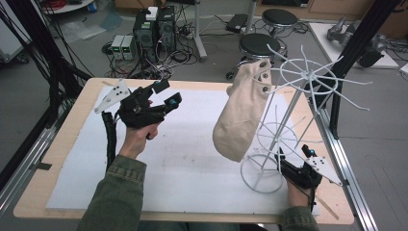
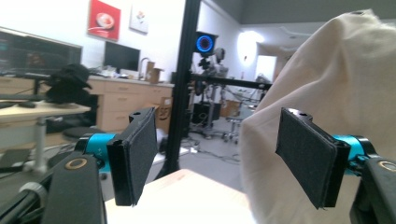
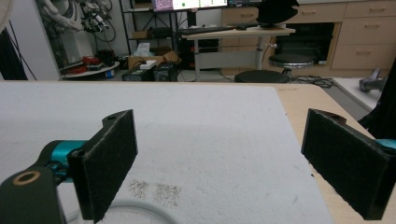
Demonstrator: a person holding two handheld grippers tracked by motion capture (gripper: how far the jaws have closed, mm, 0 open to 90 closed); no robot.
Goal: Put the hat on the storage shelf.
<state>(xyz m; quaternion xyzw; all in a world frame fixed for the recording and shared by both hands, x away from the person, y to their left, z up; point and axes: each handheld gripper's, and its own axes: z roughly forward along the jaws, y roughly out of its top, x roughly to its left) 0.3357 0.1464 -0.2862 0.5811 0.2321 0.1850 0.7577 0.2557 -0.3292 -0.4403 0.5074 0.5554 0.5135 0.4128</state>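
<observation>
bag (image 1: pixel 242 113): hangs on wire rack (image 1: pixel 308 77), off the table | left gripper (image 1: pixel 163 94): fingers wide, empty, beside the bag | right gripper (image 3: pixel 219 158): fingers wide, empty, by rack base | risk: light rack tips if cloth snags

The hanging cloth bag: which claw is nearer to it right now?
Right. The right claw sits by the rack base, just below the bag; the left claw is well off to its left, open.

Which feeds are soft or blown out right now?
Left gripper view: the cloth is near and soft-edged, and a bright light glares behind it. Right gripper view: sharp, evenly lit, fingers crisp. High view: slightly grainy, dim floor, thin rack wires hard to trace.
</observation>
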